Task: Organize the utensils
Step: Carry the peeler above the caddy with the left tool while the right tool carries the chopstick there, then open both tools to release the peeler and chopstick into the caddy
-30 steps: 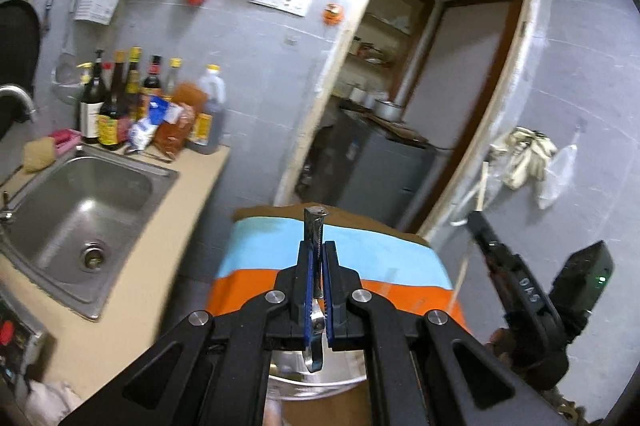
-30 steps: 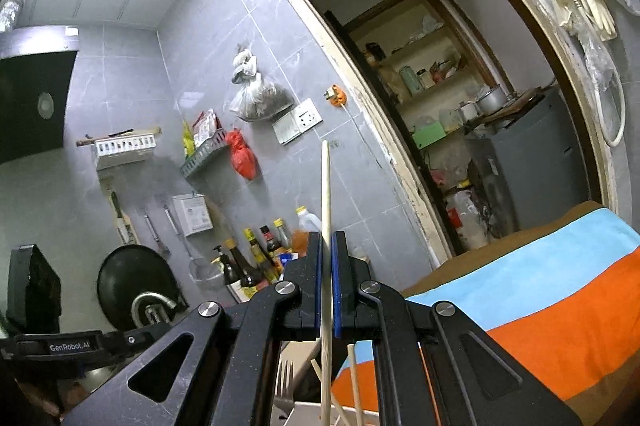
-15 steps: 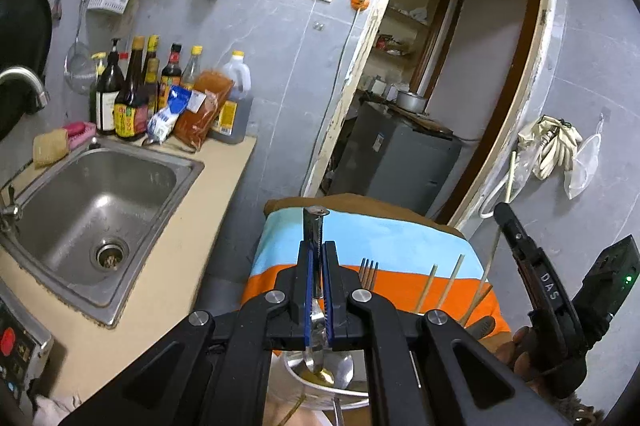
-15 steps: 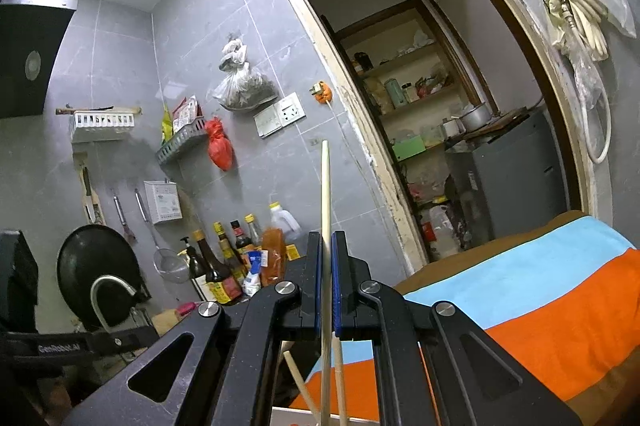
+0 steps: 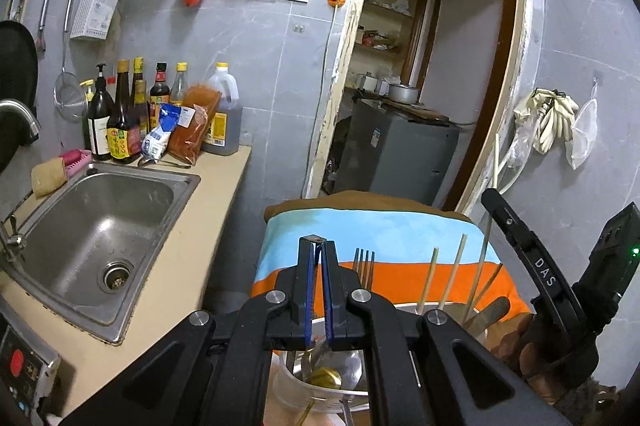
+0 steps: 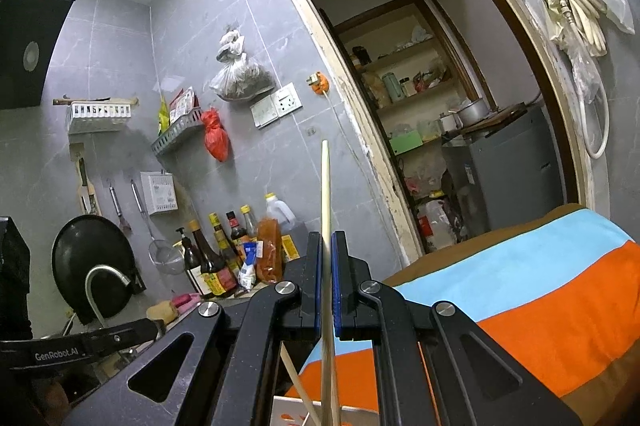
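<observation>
The left gripper is pinching a metal utensil handle, its lower end hanging into the white holder below. The right gripper is clamping an upright chopstick over the same holder. A fork and more chopsticks are standing in it, before the striped cloth.

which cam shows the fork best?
Left wrist. The fork stands tines-up in the white holder against the orange stripe of the striped cloth, just right of the left gripper. The right wrist view shows no fork, only its held chopstick.
</observation>
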Motion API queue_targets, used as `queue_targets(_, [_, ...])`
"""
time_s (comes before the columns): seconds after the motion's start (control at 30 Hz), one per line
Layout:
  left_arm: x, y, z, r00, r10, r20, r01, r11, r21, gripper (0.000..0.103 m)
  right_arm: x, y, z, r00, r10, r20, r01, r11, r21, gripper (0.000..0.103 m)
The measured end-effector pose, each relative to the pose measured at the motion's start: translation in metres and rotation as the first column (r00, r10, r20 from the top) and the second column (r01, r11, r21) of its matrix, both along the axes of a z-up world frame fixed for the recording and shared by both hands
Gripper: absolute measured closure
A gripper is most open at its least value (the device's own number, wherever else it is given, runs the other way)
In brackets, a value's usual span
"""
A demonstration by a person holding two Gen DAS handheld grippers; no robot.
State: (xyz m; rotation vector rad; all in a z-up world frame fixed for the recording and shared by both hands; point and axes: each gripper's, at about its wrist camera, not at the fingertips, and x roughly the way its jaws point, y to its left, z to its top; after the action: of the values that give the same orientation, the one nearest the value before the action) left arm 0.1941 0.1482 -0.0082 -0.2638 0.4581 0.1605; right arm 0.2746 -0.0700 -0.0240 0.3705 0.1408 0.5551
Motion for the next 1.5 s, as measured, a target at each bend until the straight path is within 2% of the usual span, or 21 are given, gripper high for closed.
queue_targets(0.17, [-0.003,0.001,0.000,1.000,-0.011,-0.006,0.011,0.999,-0.033,0.099,-0.002,0.000,-0.004,1.000,0.009,-0.015,-0.009,1.000,-0.018,0.099])
queue_targets(0.3, [-0.004,0.008,-0.002,1.000,-0.027,0.003,0.027,0.995,-0.093,0.099,-0.004,0.000,-0.005,1.000,0.009,-0.026,-0.011,0.999,-0.043,0.098])
queue_targets(0.53, [-0.004,0.006,-0.002,0.998,-0.064,-0.001,0.063,0.991,-0.116,0.099,-0.011,-0.005,0.002,0.999,0.006,-0.042,-0.010,0.997,-0.080,0.097])
queue_targets(0.63, [-0.003,0.003,-0.002,0.997,-0.082,-0.008,0.080,0.989,-0.125,0.098,-0.017,-0.009,0.007,0.999,-0.003,-0.047,-0.001,0.995,-0.096,0.086])
queue_targets(0.67, [-0.003,0.002,-0.003,0.996,-0.088,-0.012,0.086,0.988,-0.127,0.098,-0.019,-0.012,0.008,0.999,-0.008,-0.048,0.003,0.995,-0.098,0.077])
queue_targets(0.7, [-0.003,0.001,-0.003,0.995,-0.096,-0.014,0.093,0.987,-0.129,0.098,-0.022,-0.015,0.010,0.999,-0.013,-0.048,0.009,0.995,-0.100,0.073])
queue_targets(0.83, [-0.005,-0.006,-0.007,0.992,-0.121,-0.026,0.117,0.985,-0.131,0.097,-0.032,-0.027,0.016,0.997,-0.045,-0.063,0.037,0.991,-0.128,0.072])
queue_targets(0.97, [-0.010,-0.012,-0.007,0.991,-0.127,-0.034,0.121,0.983,-0.140,0.097,-0.042,-0.042,0.023,0.994,-0.072,-0.079,0.061,0.988,-0.140,0.061])
queue_targets(1.03, [-0.014,-0.016,-0.005,0.991,-0.129,-0.029,0.123,0.982,-0.142,0.096,-0.048,-0.050,0.026,0.993,-0.079,-0.084,0.066,0.986,-0.154,0.058])
queue_targets(1.23, [-0.028,-0.032,-0.001,0.991,-0.136,-0.002,0.135,0.981,-0.140,0.079,-0.064,-0.075,0.031,0.992,-0.089,-0.095,0.070,0.979,-0.191,0.047])
queue_targets(1.33, [-0.039,-0.045,0.002,0.992,-0.126,0.012,0.127,0.982,-0.138,0.059,-0.075,-0.091,0.033,0.991,-0.087,-0.106,0.062,0.974,-0.219,0.040])
queue_targets(1.37, [-0.043,-0.048,0.002,0.992,-0.122,0.019,0.123,0.982,-0.141,0.048,-0.078,-0.096,0.034,0.990,-0.086,-0.109,0.059,0.972,-0.228,0.037])
queue_targets(1.5, [-0.062,-0.067,0.004,0.994,-0.101,0.041,0.106,0.985,-0.133,0.034,-0.094,-0.117,0.035,0.989,-0.086,-0.120,0.052,0.964,-0.262,0.026])
